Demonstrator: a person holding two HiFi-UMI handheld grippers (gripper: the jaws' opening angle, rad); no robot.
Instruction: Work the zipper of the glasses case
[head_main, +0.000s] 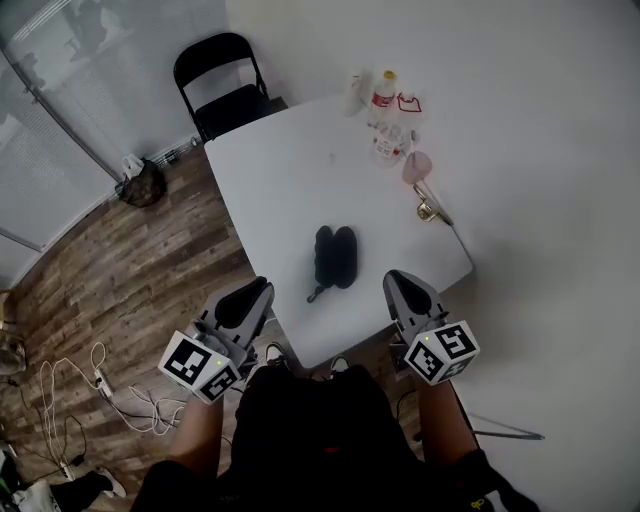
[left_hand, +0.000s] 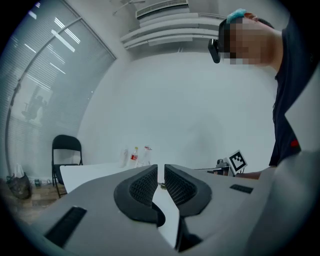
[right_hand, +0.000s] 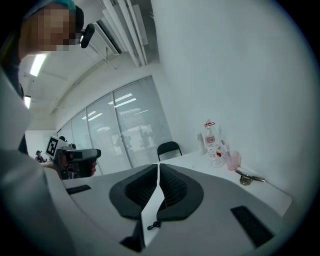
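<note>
- One black glasses case (head_main: 335, 256) lies on the white table (head_main: 280, 170), a little short of its near edge. Its pull strap (head_main: 317, 294) trails toward 7 o'clock.
- Both tongs flank the case without touching it. My left gripper (head_main: 262, 291) sits at about 8 o'clock of the case and my right gripper (head_main: 394, 279) at about 4 o'clock, each with its jaws drawn together on nothing.
- I judge the job not yet begun. No pad is on the strap or the shell, so steadying the case and drawing the zipper are both left to do.
- From the head view the case reads as two dark lobes side by side. I cannot tell whether the zipper is closed or already run open, and the slider is too small to find.
- Bottles (head_main: 383, 100) and a pink cup (head_main: 417, 166) stand at 1 o'clock of the case, and a folding chair (head_main: 225, 85) at 11 o'clock, past the table's far corner.
- Neither gripper view shows the case's body, which lies below the jaws.
</note>
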